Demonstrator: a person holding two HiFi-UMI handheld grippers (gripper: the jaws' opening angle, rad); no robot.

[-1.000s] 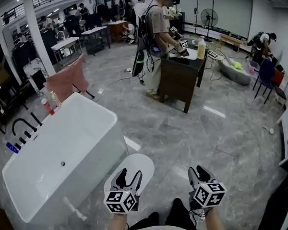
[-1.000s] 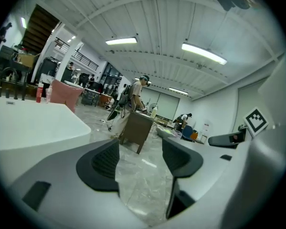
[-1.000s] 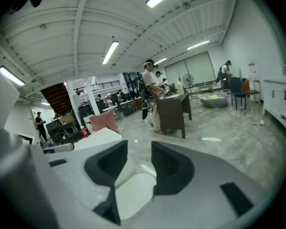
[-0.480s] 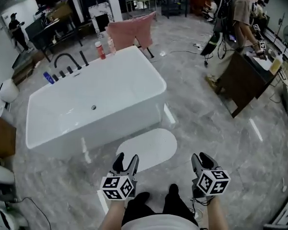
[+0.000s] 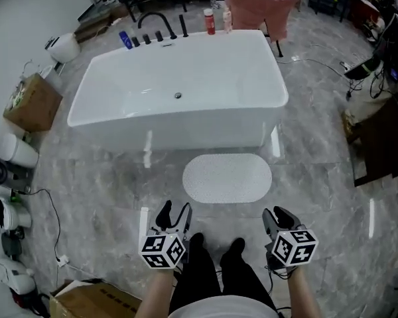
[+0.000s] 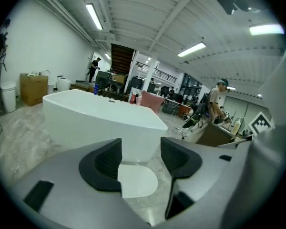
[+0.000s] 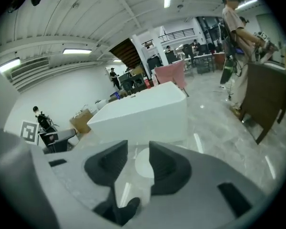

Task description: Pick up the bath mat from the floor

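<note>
Bathtub (image 5: 205, 128) now sits squarely ahead, no longer off left. Head view: the bath mat (image 5: 227, 177) lies flat on the floor before it, beyond left gripper (image 5: 174, 211) and right gripper (image 5: 278, 216). It is likely light and floppy, best pinched at its near edge. Left gripper view: jaws spread, just narrowing, empty, half-hiding the mat. Right gripper view: jaws apart, empty, with the mat mostly blocked.

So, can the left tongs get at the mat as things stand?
Probably yes. The mat lies flat and bare on the floor before the tub, with nothing between it and the left tongs. Those have just been closing slightly but stand open and empty, and would need to drop to it.
</note>
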